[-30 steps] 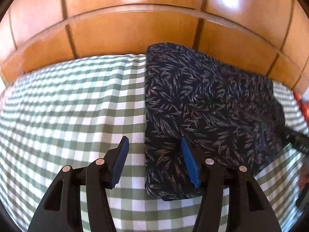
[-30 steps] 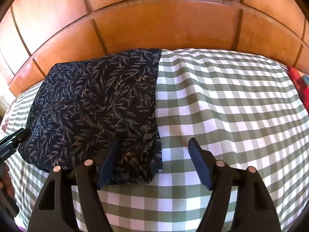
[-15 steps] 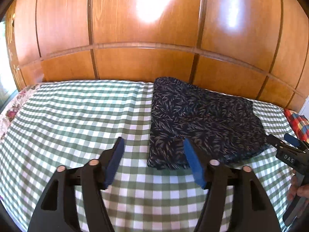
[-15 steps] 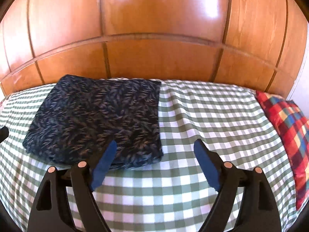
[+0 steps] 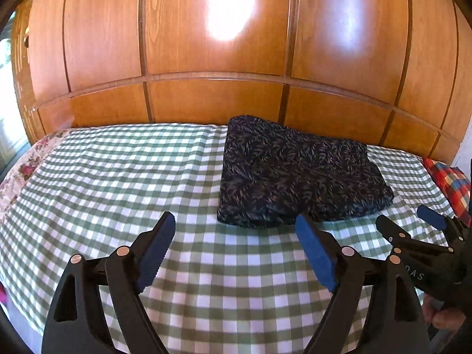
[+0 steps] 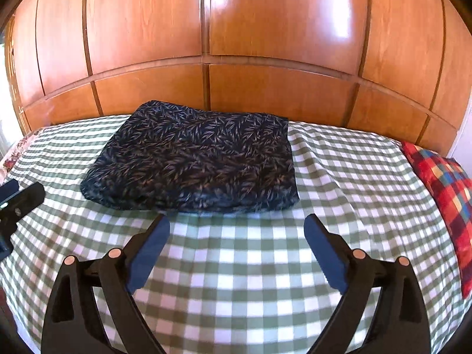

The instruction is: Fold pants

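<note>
Lying folded on the checked bed (image 5: 124, 177) against the wooden headboard (image 6: 265, 94), the pants (image 5: 295, 174) are seen ahead of both wide, empty tools, long axis crosswise. The left tool (image 5: 236, 244) has them ahead-right, the right tool (image 6: 236, 244) ahead-left; only the right view fully shows the plaid cloth (image 6: 442, 183).

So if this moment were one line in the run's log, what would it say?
stage: fold looks done | pants: folded, flat on checked bedspread | left claw: open, empty | right claw: open, empty | both clear of cloth
</note>
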